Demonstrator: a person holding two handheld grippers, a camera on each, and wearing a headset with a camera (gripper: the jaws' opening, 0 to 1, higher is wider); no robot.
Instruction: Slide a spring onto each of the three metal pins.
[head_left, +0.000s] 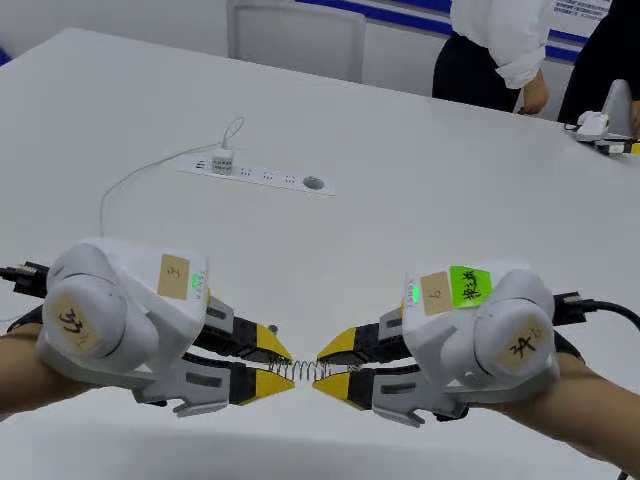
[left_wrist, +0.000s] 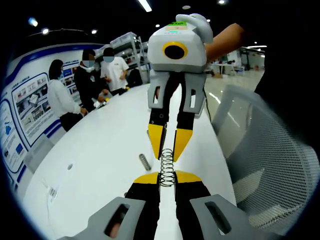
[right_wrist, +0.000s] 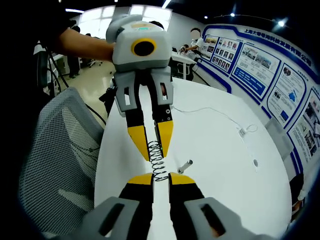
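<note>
A thin metal spring (head_left: 303, 371) hangs level just above the white table (head_left: 420, 200), stretched between two facing grippers. My left gripper (head_left: 282, 372) is shut on its left end and my right gripper (head_left: 325, 372) on its right end. In the left gripper view the spring (left_wrist: 167, 167) rises from my own yellow tips (left_wrist: 167, 178) to the right gripper (left_wrist: 168, 146). The right gripper view has the spring (right_wrist: 156, 159) running from my tips (right_wrist: 160, 179) to the left gripper (right_wrist: 151, 143). Whether a pin sits inside the coils I cannot tell. A short metal pin (right_wrist: 185, 166) lies on the table beside them (left_wrist: 144, 161).
A white power strip (head_left: 255, 173) with a plugged adapter (head_left: 222, 160) and a cable lies mid-table. People stand at the far edge (head_left: 495, 45), and other gear (head_left: 600, 125) rests far right. A mesh chair (left_wrist: 270, 160) stands by the near edge.
</note>
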